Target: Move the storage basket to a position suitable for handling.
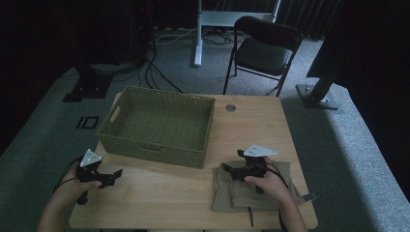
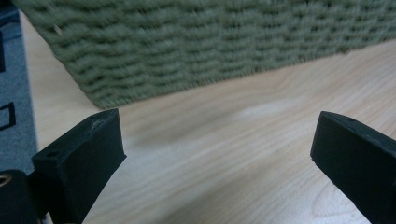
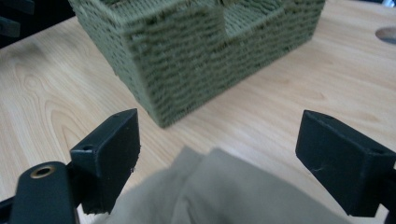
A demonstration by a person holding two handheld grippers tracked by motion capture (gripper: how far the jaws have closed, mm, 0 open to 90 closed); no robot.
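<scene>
My right gripper point(image 1: 226, 167) hovers over the folded khaki cloth point(image 1: 251, 191), which lies at the table's point(image 1: 159, 193) near right corner, its far left corner just short of the green woven basket point(image 1: 159, 126). In the right gripper view my jaws stand wide apart with nothing between them; the cloth's point(image 3: 224, 191) edge sits below and between them, its lower part cut off by the frame. My right hand point(image 1: 268, 182) covers the middle of the cloth from above, so I cannot tell how it is folded there.

My left gripper point(image 1: 116, 175) rests near the table's near left corner, jaws also spread and empty, pointing at the basket's point(image 2: 210, 46) near wall, which is blurred in the left gripper view.

The basket stands on the far left part of the table. I can read no writing or label on the cloth, basket or grippers. A black chair point(image 1: 263, 48) stands beyond the far edge, in dim light.
</scene>
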